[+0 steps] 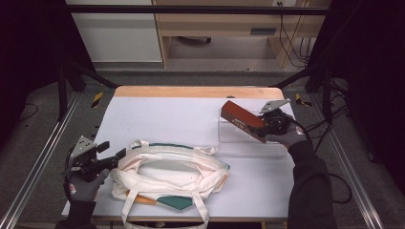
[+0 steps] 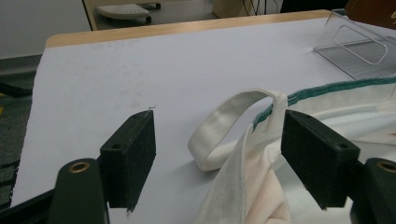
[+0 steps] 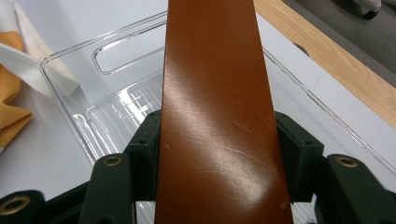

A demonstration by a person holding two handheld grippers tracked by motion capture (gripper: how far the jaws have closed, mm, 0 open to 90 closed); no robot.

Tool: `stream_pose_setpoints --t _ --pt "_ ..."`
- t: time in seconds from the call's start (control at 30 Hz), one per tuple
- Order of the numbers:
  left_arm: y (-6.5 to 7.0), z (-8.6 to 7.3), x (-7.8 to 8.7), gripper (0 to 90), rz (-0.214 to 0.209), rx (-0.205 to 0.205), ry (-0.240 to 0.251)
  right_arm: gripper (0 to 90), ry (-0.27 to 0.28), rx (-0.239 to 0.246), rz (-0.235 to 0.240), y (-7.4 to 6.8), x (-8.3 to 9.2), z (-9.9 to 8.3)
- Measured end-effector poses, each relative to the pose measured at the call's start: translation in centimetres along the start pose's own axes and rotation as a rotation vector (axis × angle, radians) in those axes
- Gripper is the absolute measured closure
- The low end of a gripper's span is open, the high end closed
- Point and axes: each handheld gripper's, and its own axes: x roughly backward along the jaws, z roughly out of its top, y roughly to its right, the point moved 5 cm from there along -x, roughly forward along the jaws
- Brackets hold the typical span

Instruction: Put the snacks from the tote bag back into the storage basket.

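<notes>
A cream tote bag (image 1: 167, 174) with green trim lies open-mouthed on the white table, near the front. My left gripper (image 1: 112, 150) is at the bag's left end, jaws open. In the left gripper view its handle strap (image 2: 224, 121) loops between the jaws of my left gripper (image 2: 217, 154), untouched by the left pad. On the right, my right gripper (image 1: 267, 125) is shut on a glossy reddish-brown box (image 1: 241, 119), held tilted over a clear plastic tray (image 1: 248, 148). In the right gripper view the box (image 3: 215, 116) runs up between the pads of my right gripper (image 3: 215, 158), above the tray (image 3: 107, 116).
The table's far edge is a wooden strip (image 1: 191, 91). Black frame posts (image 1: 62, 71) stand at both sides, and cables (image 1: 329, 124) trail off the right edge. An orange part of the bag (image 3: 11, 107) lies left of the tray.
</notes>
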Motion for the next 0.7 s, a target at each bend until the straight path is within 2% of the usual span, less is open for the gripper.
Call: stream_pose_setpoints --t 0.17,0.37,0.7 --pt "-0.1 0.0 0.0 26.0 0.001 0.002 0.001 43.6 0.001 0.030 0.007 -0.3 -0.1 0.0" --pt "0.0 0.0 0.0 26.0 0.000 0.001 -0.001 43.5 -0.019 0.014 0.001 0.0 -0.2 -0.4" --pt "0.0 -0.1 -0.1 26.0 0.001 0.001 -0.002 42.9 -0.038 -0.022 0.015 0.0 -1.6 -1.4"
